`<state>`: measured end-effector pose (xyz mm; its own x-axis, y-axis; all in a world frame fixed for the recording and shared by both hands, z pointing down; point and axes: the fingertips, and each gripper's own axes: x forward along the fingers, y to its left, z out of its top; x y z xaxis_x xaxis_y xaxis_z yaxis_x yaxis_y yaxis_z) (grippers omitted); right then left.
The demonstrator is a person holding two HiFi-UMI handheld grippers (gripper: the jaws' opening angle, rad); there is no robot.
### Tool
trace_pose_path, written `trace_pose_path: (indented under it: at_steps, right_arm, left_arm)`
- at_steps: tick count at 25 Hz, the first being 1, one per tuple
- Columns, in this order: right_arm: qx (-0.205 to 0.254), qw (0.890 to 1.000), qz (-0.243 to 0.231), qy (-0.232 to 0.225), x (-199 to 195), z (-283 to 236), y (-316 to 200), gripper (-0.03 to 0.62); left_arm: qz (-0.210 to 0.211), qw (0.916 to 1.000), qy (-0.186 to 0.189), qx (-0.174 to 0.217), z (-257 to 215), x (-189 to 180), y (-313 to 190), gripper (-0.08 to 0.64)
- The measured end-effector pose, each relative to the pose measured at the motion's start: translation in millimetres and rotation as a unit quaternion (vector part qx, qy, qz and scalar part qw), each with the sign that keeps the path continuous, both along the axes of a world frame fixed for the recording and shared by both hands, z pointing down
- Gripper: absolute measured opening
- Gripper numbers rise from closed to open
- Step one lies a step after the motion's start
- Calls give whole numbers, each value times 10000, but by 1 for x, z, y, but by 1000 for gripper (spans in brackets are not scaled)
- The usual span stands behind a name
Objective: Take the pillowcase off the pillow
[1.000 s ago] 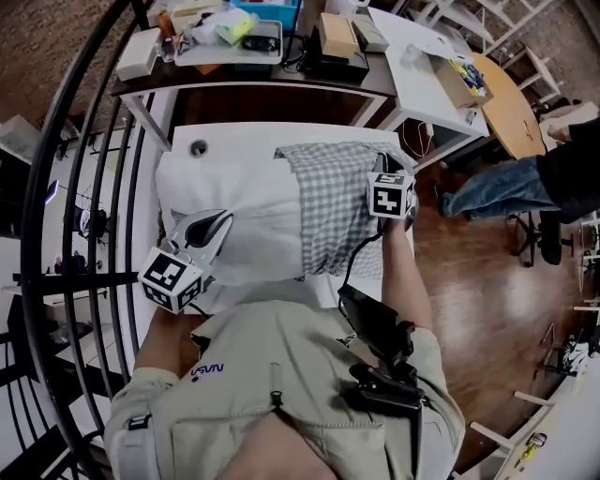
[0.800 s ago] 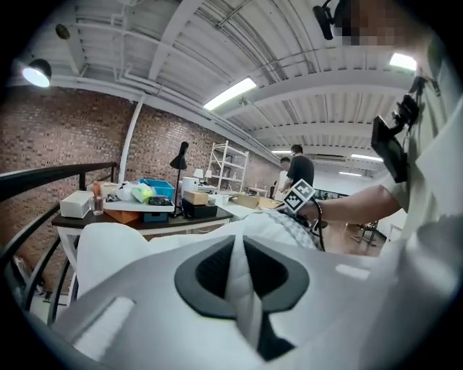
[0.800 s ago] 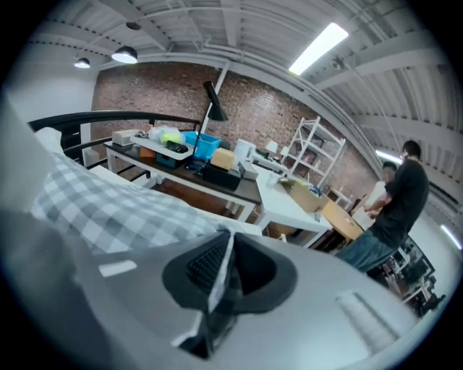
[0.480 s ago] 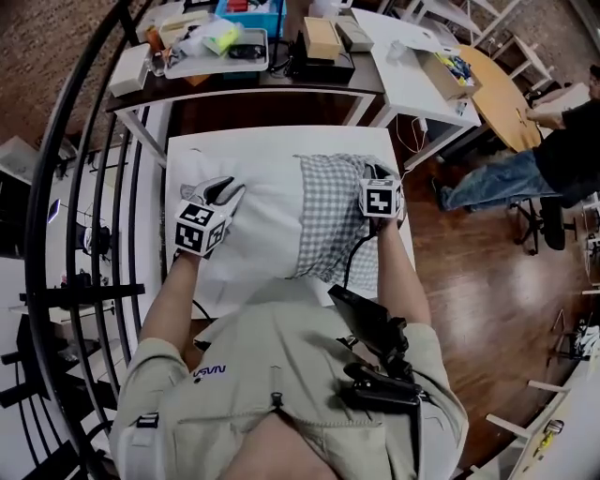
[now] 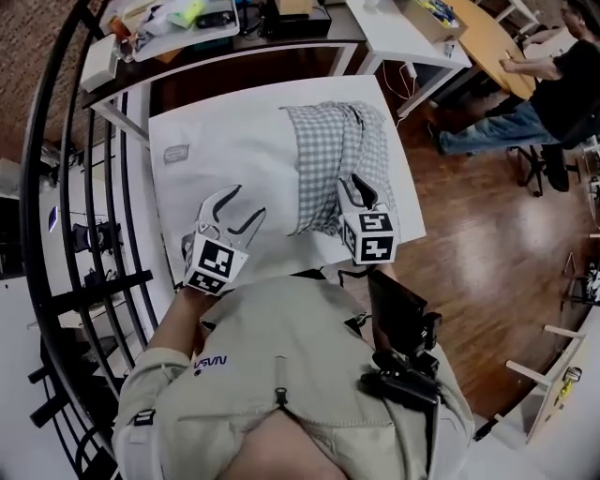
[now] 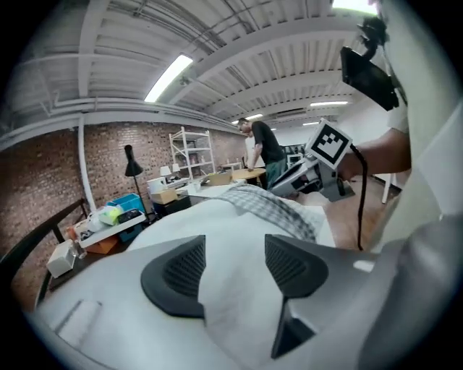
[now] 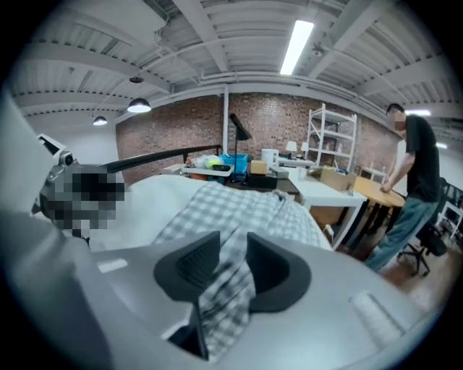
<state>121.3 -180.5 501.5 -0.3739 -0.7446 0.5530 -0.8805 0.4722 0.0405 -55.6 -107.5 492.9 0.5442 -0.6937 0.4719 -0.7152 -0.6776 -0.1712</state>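
A white pillow (image 5: 234,150) lies on the table, with the grey checked pillowcase (image 5: 333,159) bunched over its right end. My left gripper (image 5: 242,202) hovers at the pillow's near side. Its jaws have just been opening and stand open over the bare white pillow (image 6: 217,231), gripping nothing. My right gripper (image 5: 359,187) is at the pillowcase's near edge. Its jaws have also just been opening, and a strip of checked pillowcase (image 7: 231,206) still hangs loosely between them in the right gripper view (image 7: 231,264).
A black metal railing (image 5: 56,187) curves along the left. A cluttered desk (image 5: 234,28) stands behind the table. To the back right a person (image 5: 553,84) sits at a round wooden table (image 5: 487,37), with wood floor (image 5: 469,234) on the right.
Both grippers have drawn back toward me along the pillow to its near side. Both pairs of jaws have opened. The pillow now lies flat.
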Motion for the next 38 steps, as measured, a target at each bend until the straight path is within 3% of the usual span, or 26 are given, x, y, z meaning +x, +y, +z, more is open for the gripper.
trace_pose_path:
  at_steps: [4,10,11,13,14,16,21,26,29,32,33,35,38]
  right_arm:
    - [-498,9987,16,-60,-9,35,62,137]
    - [-1228,9924,103,-2,-27,93,104,172]
    - [-1296,9915,118,21,-31,102,104,172]
    - [-1340,9908,128,142,-37,114,102,158]
    - [-1300,9912,138,219,-38,116,101,80]
    - [-1140,9928,171,326,-36,112,98,18]
    - [-320,9959,374,760,-11,65,82,11]
    - [487,9862,970,1249,44,22,56,5]
    - [592,9740,1522,1570,89,15,41,5]
    - [263,9486,2693,1643,184,22,42,2]
    - [113,9439,2901,1575,214,24,46,2]
    - [-20,9455,2887,1502,244,25,54,3]
    - [32,9606,2514,1185,228,24,55,3]
  left_arm:
    - [472,9978,-275,-382,46,28,40,283]
    - [839,9888,-1124,-514,103,40,37,298]
    - [815,9876,-1255,-473,108,40,33,294]
    - [734,9870,-1371,-398,110,38,26,206]
    - [689,9879,-1336,-379,106,37,24,151]
    - [589,9913,-1127,-343,93,37,21,61]
    - [148,9995,-273,-70,33,24,0,26]
    - [-151,9992,295,221,-26,0,-29,26]
    - [-280,9980,539,162,-32,-7,-34,25]
    - [-945,9915,897,-8,-26,-43,-40,19]
    - [-1049,9904,898,-38,-25,-55,-40,18]
    - [-879,9940,656,-49,-23,-64,-37,20]
    - [-396,9980,376,-309,-3,-48,-22,23]
